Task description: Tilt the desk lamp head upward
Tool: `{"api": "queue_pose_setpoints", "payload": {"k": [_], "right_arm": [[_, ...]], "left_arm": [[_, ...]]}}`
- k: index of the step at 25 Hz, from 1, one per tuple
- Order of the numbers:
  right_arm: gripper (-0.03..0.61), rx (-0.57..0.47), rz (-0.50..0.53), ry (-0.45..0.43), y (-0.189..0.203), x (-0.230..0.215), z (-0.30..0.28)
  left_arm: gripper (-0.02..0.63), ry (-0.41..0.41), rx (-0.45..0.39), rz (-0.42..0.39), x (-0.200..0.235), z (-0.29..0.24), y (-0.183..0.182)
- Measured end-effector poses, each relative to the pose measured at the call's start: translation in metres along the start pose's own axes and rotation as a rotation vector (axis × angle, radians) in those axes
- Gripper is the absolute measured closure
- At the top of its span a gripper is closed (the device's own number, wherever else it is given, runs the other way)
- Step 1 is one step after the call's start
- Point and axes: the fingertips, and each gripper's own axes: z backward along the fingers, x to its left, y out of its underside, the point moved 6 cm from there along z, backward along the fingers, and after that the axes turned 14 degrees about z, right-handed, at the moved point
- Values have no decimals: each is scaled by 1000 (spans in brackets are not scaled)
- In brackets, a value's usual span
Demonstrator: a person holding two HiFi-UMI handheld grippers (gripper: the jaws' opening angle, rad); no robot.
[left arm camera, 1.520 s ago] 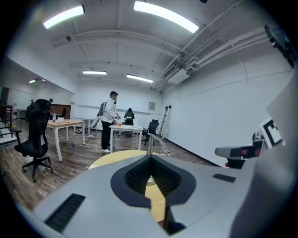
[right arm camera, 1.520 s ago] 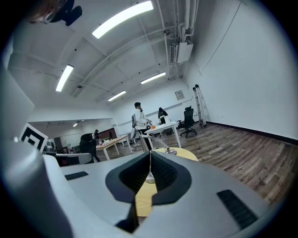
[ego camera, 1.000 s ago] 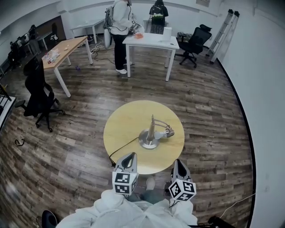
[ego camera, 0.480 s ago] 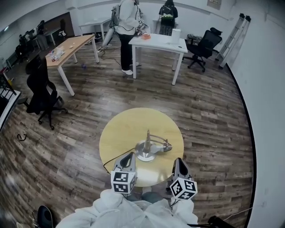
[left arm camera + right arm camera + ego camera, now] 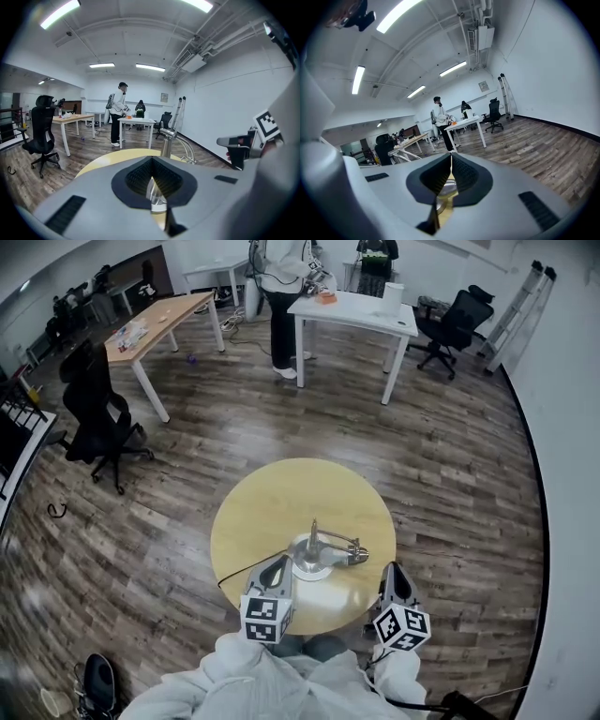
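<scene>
A silver desk lamp (image 5: 312, 557) stands on the round yellow table (image 5: 281, 507), slightly toward me from the middle. Its post (image 5: 313, 529) rises from a round base, and its arm runs right to the low head (image 5: 357, 556). My left gripper (image 5: 279, 564) hovers over the table's near edge, just left of the base, shut and empty. My right gripper (image 5: 394, 570) hangs by the near right rim, right of the head, also shut and empty. In the left gripper view the post (image 5: 167, 143) rises just beyond the shut jaws (image 5: 151, 160). The right gripper view shows shut jaws (image 5: 451, 157).
A black cable (image 5: 246, 570) runs from the lamp base off the table's near left edge. Farther back are a white desk (image 5: 361, 311) with a person (image 5: 281, 277) standing at it, a wooden desk (image 5: 155, 324), black office chairs (image 5: 98, 409) and a ladder (image 5: 521, 294).
Both grippers have come forward to the table's near edge, closer to the lamp. The head view has shifted and shows more of the room. The lamp itself has not moved.
</scene>
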Motion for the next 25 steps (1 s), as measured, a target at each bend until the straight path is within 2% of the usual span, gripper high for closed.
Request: {"api": "queue_pose_setpoints", "payload": {"k": [3,5,6,8,11,12,15,20,25], "right_arm": [[565,10,-11,-6,8,-9,-6],[565,18,13,-78,13,-14,-13],[565,23,43,-148,15,-17,-17],[562,46,161,-353,18,-20,-29],[312,146,361,-663,31,-24,-47],[285,177,407,-740,36,-25,-53],[259,237,512,-908,49,-25,-73],[259,263,545,-1102,70,-17,-115],[261,205,515,-1204,77,-1,-135]], "left_arm": [[615,22,2,-28,3,-12,1],[615,32,-3,-67,4,-21,4],[615,37,-3,-91,4,-27,6],[608,60,-2,-134,1,-37,11],[537,98,27,-156,-6,-52,21],[516,110,36,-162,-8,-56,24],[483,155,37,-197,-15,-71,27],[457,197,38,-226,-23,-101,19],[457,223,2,-217,-29,-112,15]]}}
